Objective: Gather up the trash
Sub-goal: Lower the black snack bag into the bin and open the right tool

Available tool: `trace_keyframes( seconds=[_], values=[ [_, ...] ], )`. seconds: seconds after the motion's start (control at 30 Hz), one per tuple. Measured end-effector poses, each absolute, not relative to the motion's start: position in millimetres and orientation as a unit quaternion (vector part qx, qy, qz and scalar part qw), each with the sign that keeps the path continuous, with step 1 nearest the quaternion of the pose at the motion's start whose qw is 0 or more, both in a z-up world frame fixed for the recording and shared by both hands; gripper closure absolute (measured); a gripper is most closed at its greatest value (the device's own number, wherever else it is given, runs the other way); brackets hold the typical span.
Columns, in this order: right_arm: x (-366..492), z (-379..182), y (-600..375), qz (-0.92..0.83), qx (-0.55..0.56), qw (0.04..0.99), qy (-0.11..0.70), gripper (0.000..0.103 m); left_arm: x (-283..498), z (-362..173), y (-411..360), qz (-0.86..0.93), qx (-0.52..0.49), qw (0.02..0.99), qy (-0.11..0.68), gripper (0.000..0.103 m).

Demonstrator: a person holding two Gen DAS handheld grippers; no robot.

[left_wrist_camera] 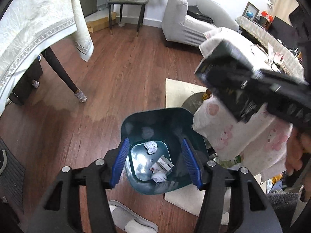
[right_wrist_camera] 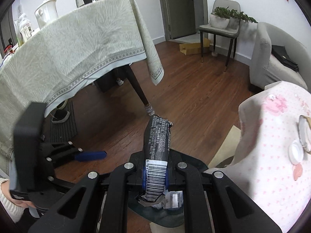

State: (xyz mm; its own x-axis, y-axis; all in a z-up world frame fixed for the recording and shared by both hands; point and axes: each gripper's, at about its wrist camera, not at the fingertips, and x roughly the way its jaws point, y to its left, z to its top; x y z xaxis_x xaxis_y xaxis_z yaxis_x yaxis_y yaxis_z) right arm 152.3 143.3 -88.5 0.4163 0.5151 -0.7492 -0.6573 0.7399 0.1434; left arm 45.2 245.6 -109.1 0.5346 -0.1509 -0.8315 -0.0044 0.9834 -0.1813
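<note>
Your left hand-held gripper (left_wrist_camera: 155,161) points steeply down, its blue pads (left_wrist_camera: 119,162) parted with nothing between them — the jaws stand apart. Your right hand-held gripper (right_wrist_camera: 155,176) also tilts downward, jaws nearly closed and clamped on a dark snack wrapper (right_wrist_camera: 156,145). Your right hand (left_wrist_camera: 295,153) grips its handle — pink-patterned sleeve (left_wrist_camera: 241,136) hanging beside it.

Teal bin (left_wrist_camera: 136,120), white crumpled paper (left_wrist_camera: 150,147), black barcoded wrapper (right_wrist_camera: 157,141), blue-padded left claw (left_wrist_camera: 155,161)

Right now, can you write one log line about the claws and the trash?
left claw: open, empty, over bin | right claw: shut on black wrapper | bin: crumpled paper, small box
</note>
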Motion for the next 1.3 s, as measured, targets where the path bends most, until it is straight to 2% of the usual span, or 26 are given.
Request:
trace_keyframes(
  seconds=[0.33,0.57,0.87,1.0,1.03,1.07,1.1,1.13,1.17,1.3],
  values=[
    [154.0,-123.6,157.6,0.342,-0.11,0.817,0.451,0.09,35.5,-72.4,261.7,-0.032,-0.091,0.895,0.435,0.045],
    [150.1,-149.5,164.6,0.344,-0.127,0.801,0.474,0.09,29.9,-49.2,268.7,-0.03,-0.107,0.905,0.41,0.051],
    [146.1,-187.9,168.1,0.338,-0.15,0.775,0.513,0.089,27.0,-25.1,267.9,-0.043,-0.107,0.914,0.388,0.065],
    [145.1,-201.1,167.5,0.33,-0.156,0.768,0.527,0.088,25.8,-14.9,263.7,-0.045,-0.106,0.919,0.378,0.066],
    [143.9,-204.2,168.1,0.329,-0.159,0.765,0.53,0.086,25.9,-12.9,263.3,-0.045,-0.105,0.92,0.375,0.066],
    [143.2,-205.1,168.3,0.33,-0.161,0.764,0.531,0.076,25.8,-10.5,262.4,-0.045,-0.106,0.921,0.373,0.066],
    [141.3,-206.8,168.8,0.329,-0.165,0.762,0.532,0.056,26.0,-8.0,261.9,-0.045,-0.106,0.922,0.37,0.066],
    [139.4,-206.4,169.4,0.328,-0.168,0.764,0.53,0.048,24.8,-4.6,260.9,-0.045,-0.106,0.923,0.367,0.066],
    [136.3,-204.9,169.5,0.329,-0.172,0.766,0.525,0.043,25.0,-2.3,260.9,-0.045,-0.106,0.924,0.364,0.066],
    [133.4,-197.1,166.6,0.339,-0.173,0.769,0.514,0.043,25.4,5.9,256.8,-0.041,-0.108,0.927,0.356,0.066]
  ],
)
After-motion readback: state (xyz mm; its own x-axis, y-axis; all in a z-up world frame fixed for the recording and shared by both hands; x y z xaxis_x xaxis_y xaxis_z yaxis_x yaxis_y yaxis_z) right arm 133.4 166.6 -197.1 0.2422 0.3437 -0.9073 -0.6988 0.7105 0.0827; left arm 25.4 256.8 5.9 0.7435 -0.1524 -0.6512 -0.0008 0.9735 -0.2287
